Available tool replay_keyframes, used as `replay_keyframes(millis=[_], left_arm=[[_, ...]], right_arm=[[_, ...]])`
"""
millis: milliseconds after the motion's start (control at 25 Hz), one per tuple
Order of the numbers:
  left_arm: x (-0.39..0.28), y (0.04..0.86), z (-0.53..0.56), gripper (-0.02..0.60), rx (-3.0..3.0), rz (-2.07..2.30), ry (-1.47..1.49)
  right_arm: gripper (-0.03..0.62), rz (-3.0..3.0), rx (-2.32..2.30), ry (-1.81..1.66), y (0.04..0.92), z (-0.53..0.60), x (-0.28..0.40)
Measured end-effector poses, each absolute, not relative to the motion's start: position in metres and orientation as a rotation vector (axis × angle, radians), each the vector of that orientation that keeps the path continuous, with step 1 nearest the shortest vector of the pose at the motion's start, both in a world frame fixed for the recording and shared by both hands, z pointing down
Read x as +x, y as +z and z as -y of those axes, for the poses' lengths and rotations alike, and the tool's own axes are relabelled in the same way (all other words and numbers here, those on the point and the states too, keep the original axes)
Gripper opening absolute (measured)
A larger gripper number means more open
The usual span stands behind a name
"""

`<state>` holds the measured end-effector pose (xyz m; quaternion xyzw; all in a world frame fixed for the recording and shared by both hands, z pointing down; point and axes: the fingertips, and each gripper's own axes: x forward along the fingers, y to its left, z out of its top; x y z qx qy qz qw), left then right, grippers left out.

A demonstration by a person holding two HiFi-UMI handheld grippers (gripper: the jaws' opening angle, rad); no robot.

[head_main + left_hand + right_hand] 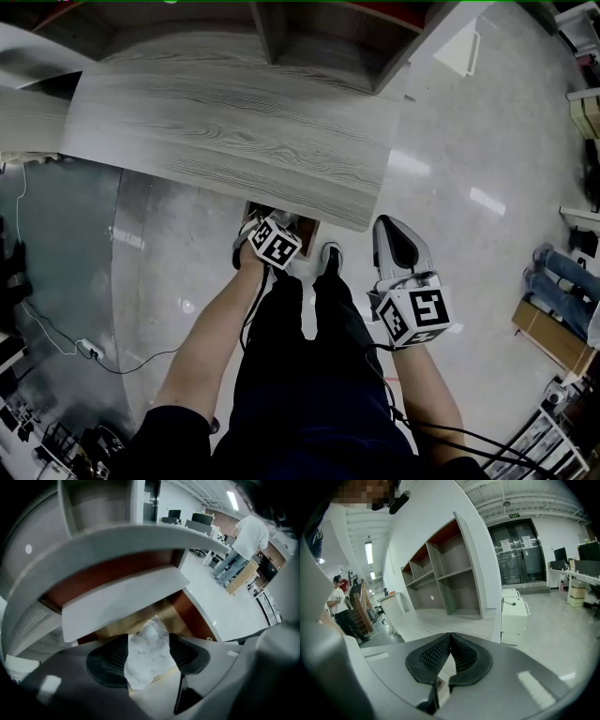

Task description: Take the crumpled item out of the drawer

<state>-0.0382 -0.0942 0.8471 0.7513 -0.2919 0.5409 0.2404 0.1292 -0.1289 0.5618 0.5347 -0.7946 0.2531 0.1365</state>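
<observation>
A white crumpled paper (147, 660) lies on the tan bottom of an open drawer with red-brown walls (190, 611), under the grey wood-grain tabletop (244, 131). My left gripper (148, 639) reaches into that drawer, its jaws wide apart with the paper between the two black pads; I see no squeeze on it. In the head view the left gripper (270, 225) sits at the drawer (307, 228) just below the table edge. My right gripper (398, 246) hangs beside the table's corner, away from the drawer. Its pads (440, 653) meet at the tips with nothing between them.
A person stands beyond the table by cardboard boxes (246, 541). Open shelving (445, 578) and a white cabinet (513, 613) lie ahead of the right gripper. A cable with a power strip (89, 350) runs over the floor at left. Someone's legs (562, 272) show at right.
</observation>
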Motion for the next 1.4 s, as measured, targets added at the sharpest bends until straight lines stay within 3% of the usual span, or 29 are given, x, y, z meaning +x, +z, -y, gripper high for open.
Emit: replay_keyframes(millis=[160, 400, 480, 1000, 1400], left_arm=[[-0.043, 0.864, 0.088, 0.248, 2.024, 0.766, 1.586], [-0.048, 0.851, 0.087, 0.057, 2.071, 0.811, 1.523], [-0.050, 0.848, 0.087, 0.034, 2.091, 0.821, 1.527], [-0.056, 0.804, 0.082, 0.012, 2.139, 0.881, 1.434], [-0.075, 0.702, 0.107, 0.012, 2.229, 1.055, 1.221]], right_arm=[[0.006, 2.281, 1.570, 0.750, 0.566, 0.128, 0.138], [0.006, 2.275, 1.591, 0.777, 0.568, 0.128, 0.144], [0.006, 2.284, 1.581, 0.773, 0.567, 0.129, 0.141], [0.006, 2.353, 1.503, 0.722, 0.555, 0.134, 0.116], [0.006, 2.457, 1.404, 0.621, 0.525, 0.148, 0.084]])
